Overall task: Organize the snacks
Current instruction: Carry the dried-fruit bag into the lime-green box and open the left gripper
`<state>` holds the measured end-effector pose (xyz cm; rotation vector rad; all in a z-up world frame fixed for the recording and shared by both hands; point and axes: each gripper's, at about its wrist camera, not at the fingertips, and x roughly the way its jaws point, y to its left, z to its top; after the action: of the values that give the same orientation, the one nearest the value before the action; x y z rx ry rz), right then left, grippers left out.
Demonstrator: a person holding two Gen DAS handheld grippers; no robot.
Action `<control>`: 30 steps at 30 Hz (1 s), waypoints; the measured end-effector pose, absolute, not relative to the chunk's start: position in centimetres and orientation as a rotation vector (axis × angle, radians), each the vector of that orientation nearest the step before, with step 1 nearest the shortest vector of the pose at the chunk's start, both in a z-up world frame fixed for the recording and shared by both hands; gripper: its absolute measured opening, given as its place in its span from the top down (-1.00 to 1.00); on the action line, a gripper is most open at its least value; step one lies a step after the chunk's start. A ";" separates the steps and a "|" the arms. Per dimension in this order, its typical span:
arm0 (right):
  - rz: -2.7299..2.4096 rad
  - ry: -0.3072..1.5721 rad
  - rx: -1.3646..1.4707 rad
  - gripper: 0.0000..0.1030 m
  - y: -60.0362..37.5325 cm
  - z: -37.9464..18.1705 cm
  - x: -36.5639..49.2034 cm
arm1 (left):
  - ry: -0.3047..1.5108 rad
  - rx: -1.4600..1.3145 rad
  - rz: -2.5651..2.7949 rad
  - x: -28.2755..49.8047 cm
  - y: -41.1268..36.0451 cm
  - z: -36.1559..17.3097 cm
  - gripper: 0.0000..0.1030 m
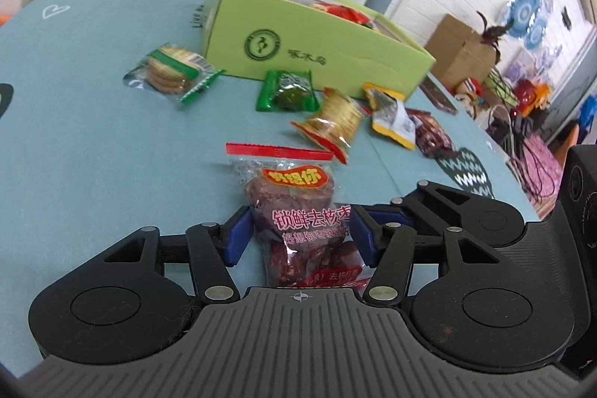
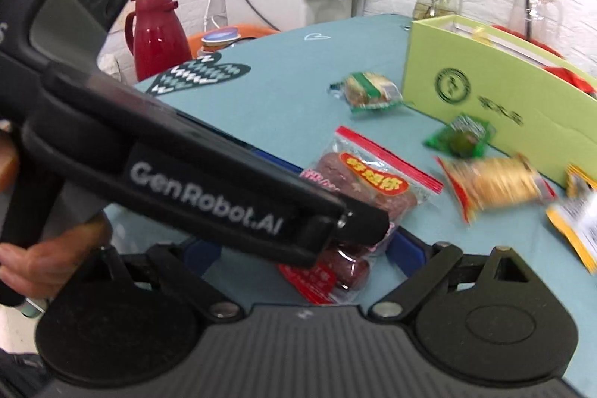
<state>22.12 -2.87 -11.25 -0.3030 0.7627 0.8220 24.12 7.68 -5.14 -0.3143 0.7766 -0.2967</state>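
Date packet (image 1: 298, 222) between left tongs (image 1: 298, 234), pads touching, gripped; right tongs (image 2: 306, 252) spread apart behind.

Bright, fisheye-warped edges, motion blur.

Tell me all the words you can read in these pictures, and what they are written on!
"GenRobot.AI": on the black left gripper.
"锁鲜去核枣": on the date packet; its yellow label is too blurred to read.
Green box: a round logo and small characters, too blurred to read.
Other snack packets: print too blurred to read.
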 end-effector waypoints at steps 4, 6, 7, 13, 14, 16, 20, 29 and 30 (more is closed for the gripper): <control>0.784 0.715 -0.227 -0.81 -4.9 -10.0 21.1 | 0.721 -0.297 -0.251 22.9 8.1 -3.7 -0.31; 0.774 0.719 -0.207 -0.81 -5.1 -10.2 21.3 | 0.738 -0.318 -0.251 22.9 8.5 -3.8 -0.30; 0.772 0.730 -0.201 -0.81 -5.0 -10.5 21.7 | 0.756 -0.336 -0.261 23.2 8.6 -4.2 -0.28; 0.785 0.726 -0.251 -0.64 -3.1 -10.7 21.9 | 0.773 -0.414 -0.297 24.1 8.6 -5.5 0.53; 0.783 0.708 -0.250 -0.65 -3.1 -10.2 22.0 | 0.756 -0.421 -0.298 24.2 8.7 -5.1 0.54; 0.780 0.671 -0.222 -0.65 -3.5 -8.9 22.8 | 0.717 -0.454 -0.315 24.9 9.1 -3.7 0.56; 0.773 0.590 -0.177 -0.73 -4.0 -5.4 26.2 | 0.651 -0.463 -0.362 28.3 9.3 -0.2 0.55; 0.674 0.467 -0.300 -0.78 -2.5 -2.0 39.0 | 0.551 -0.319 -0.366 41.6 7.4 5.9 0.47; 0.674 0.492 -0.298 -0.78 -2.4 -2.4 40.8 | 0.568 -0.315 -0.362 43.2 7.3 5.7 0.47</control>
<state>40.77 -2.44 -2.36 -0.2983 0.4915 0.6744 43.19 7.27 5.74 -0.3155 0.5677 -0.3620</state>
